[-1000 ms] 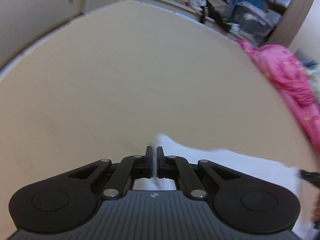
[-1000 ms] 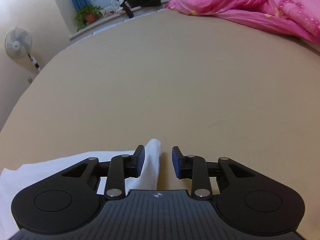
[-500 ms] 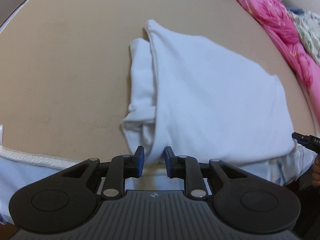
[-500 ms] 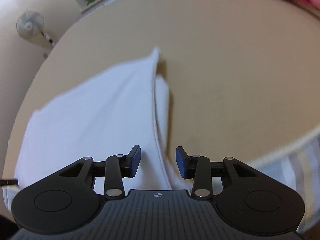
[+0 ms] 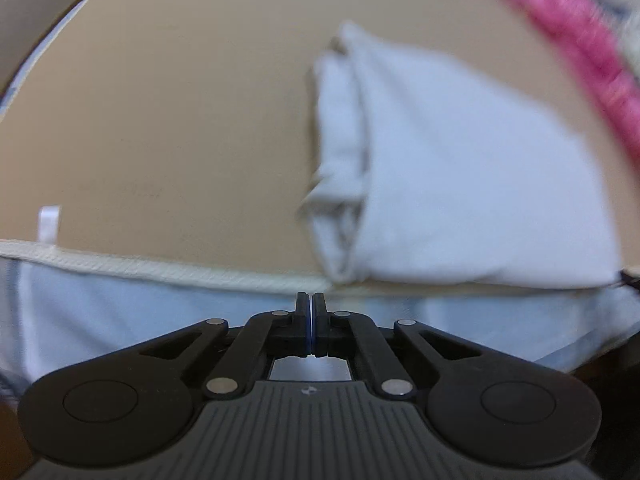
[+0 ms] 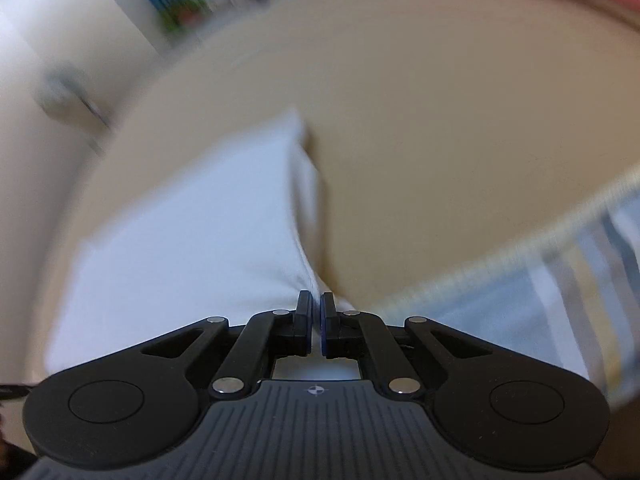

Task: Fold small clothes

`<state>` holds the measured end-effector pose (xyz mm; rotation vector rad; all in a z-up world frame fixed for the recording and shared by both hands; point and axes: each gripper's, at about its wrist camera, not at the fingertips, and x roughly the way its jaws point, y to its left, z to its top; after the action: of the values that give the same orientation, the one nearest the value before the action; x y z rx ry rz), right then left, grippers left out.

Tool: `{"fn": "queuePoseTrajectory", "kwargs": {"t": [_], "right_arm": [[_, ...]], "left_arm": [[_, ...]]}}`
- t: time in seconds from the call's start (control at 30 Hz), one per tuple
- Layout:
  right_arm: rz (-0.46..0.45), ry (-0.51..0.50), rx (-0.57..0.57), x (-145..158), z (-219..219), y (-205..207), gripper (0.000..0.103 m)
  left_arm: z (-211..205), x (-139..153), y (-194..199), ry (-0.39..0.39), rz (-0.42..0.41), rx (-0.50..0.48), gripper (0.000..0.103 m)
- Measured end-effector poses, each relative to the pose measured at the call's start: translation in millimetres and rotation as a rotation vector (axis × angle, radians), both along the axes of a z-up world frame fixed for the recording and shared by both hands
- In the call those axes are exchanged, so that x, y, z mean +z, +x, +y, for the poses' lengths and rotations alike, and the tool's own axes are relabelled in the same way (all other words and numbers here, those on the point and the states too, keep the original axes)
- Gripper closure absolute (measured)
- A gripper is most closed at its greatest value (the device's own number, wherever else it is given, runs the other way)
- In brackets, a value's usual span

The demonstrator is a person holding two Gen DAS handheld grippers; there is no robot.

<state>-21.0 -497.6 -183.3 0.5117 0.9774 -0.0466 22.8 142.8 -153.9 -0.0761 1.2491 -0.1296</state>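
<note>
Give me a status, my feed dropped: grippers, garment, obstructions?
Left gripper shut, empty. Right gripper shut, nothing visibly held. White garment folded on beige bed. No obstructions.

Both views motion-blurred. Garment [image 5: 460,184] folds smeared in the left view; its right corner is cut off by the lens edge. In the right view its near edge hides behind the right gripper [image 6: 316,312], so cloth between the pads can't be confirmed. Pink bedding [image 5: 580,28], fan [image 6: 68,92] and plant [image 6: 184,16] are only streaks.

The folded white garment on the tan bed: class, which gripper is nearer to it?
Right. The right gripper sits at the white garment's near corner; the left gripper hangs off the bed edge, clear of it.
</note>
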Motion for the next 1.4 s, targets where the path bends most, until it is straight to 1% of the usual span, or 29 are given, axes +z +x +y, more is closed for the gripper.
{"fn": "queuePoseTrajectory", "kwargs": {"t": [0.03, 0.07, 0.1, 0.17, 0.2, 0.23, 0.27, 0.33, 0.37, 0.4, 0.43, 0.47, 0.5, 0.57, 0.7, 0.73, 0.8, 0.87, 0.9, 1.0, 1.1, 1.13, 1.17, 1.23, 1.27, 1.3, 1.33, 1.37, 1.4], "right_arm": [[0.053, -0.016, -0.003, -9, 1, 3, 0.100], [0.073, -0.022, -0.001, -14, 1, 5, 0.098], [0.062, -0.042, -0.001, -11, 3, 7, 0.097], [-0.019, -0.145, -0.022, 5, 7, 5, 0.096], [-0.069, -0.201, -0.036, 14, 9, 3, 0.091], [-0.117, -0.222, -0.047, 20, 10, 3, 0.087], [-0.161, -0.203, -0.047, 25, 10, 2, 0.079], [-0.190, -0.119, -0.002, 22, 11, 6, 0.078], [-0.179, -0.079, 0.029, 17, 13, 10, 0.077], [-0.147, -0.045, 0.063, 10, 16, 15, 0.076], [-0.093, -0.049, 0.087, 1, 20, 21, 0.076], [-0.023, -0.092, 0.106, -11, 25, 20, 0.075], [0.035, -0.155, 0.108, -19, 27, 22, 0.074], [0.049, -0.189, 0.076, -20, 26, 26, 0.057], [-0.043, -0.242, 0.051, -3, 25, 22, 0.059], [-0.046, -0.225, 0.051, -3, 24, 23, 0.059], [-0.026, -0.170, 0.058, -7, 24, 23, 0.058], [-0.007, -0.135, 0.057, -13, 25, 28, 0.057], [-0.001, -0.127, 0.054, -14, 26, 28, 0.055], [0.019, -0.106, 0.031, -19, 23, 37, 0.052], [0.031, -0.076, 0.010, -22, 21, 39, 0.052], [0.031, -0.078, 0.012, -23, 22, 39, 0.052], [0.029, -0.082, 0.015, -22, 24, 39, 0.052], [0.027, -0.087, 0.020, -22, 24, 38, 0.052], [0.026, -0.087, 0.021, -22, 25, 38, 0.053], [0.024, -0.086, 0.022, -22, 25, 38, 0.057], [0.020, -0.082, 0.024, -23, 25, 39, 0.061], [0.014, -0.076, 0.029, -22, 26, 39, 0.071], [0.003, -0.068, 0.041, -23, 27, 41, 0.084]], "left_arm": [[-4, 0, 0, 0.009, -0.014, -0.017, 0.103], [-5, 6, -1, -0.015, -0.051, -0.024, 0.103], [-4, 13, -2, -0.043, -0.089, -0.022, 0.103], [-2, 30, -6, -0.127, -0.184, -0.016, 0.102], [-5, 37, -5, -0.172, -0.219, -0.024, 0.100], [-10, 42, -2, -0.200, -0.240, -0.040, 0.100], [-17, 42, 0, -0.209, -0.250, -0.060, 0.100], [-29, 33, 4, -0.184, -0.223, -0.088, 0.100], [-35, 23, 10, -0.150, -0.174, -0.095, 0.100], [-38, 9, 15, -0.103, -0.110, -0.094, 0.100], [-41, -7, 23, -0.038, -0.030, -0.084, 0.100], [-39, -19, 26, -0.021, 0.028, -0.060, 0.101], [-35, -18, 28, -0.052, 0.027, -0.039, 0.101], [-29, -7, 28, -0.083, -0.027, -0.016, 0.100], [-6, -1, 27, -0.154, -0.059, 0.098, 0.095], [0, -1, 27, -0.177, -0.067, 0.128, 0.089], [10, 4, 31, -0.228, -0.100, 0.188, 0.046], [15, 7, 40, -0.280, -0.126, 0.217, 0.025], [15, 7, 46, -0.294, -0.130, 0.222, 0.022], [0, 1, 77, -0.284, -0.103, 0.223, 0.022], [-9, -22, 94, -0.276, -0.049, 0.216, 0.024], [-12, -27, 96, -0.272, -0.037, 0.206, 0.026], [-17, -34, 102, -0.255, -0.031, 0.194, 0.033], [-26, -39, 99, -0.191, -0.046, 0.175, 0.038], [-33, -43, 102, -0.168, -0.058, 0.161, 0.043], [-39, -43, 101, -0.143, -0.076, 0.131, 0.055], [-45, -42, 99, -0.125, -0.094, 0.099, 0.061], [-46, -37, 94, -0.115, -0.102, 0.088, 0.073], [-48, -36, 93, -0.116, -0.109, 0.077, 0.080]]}}
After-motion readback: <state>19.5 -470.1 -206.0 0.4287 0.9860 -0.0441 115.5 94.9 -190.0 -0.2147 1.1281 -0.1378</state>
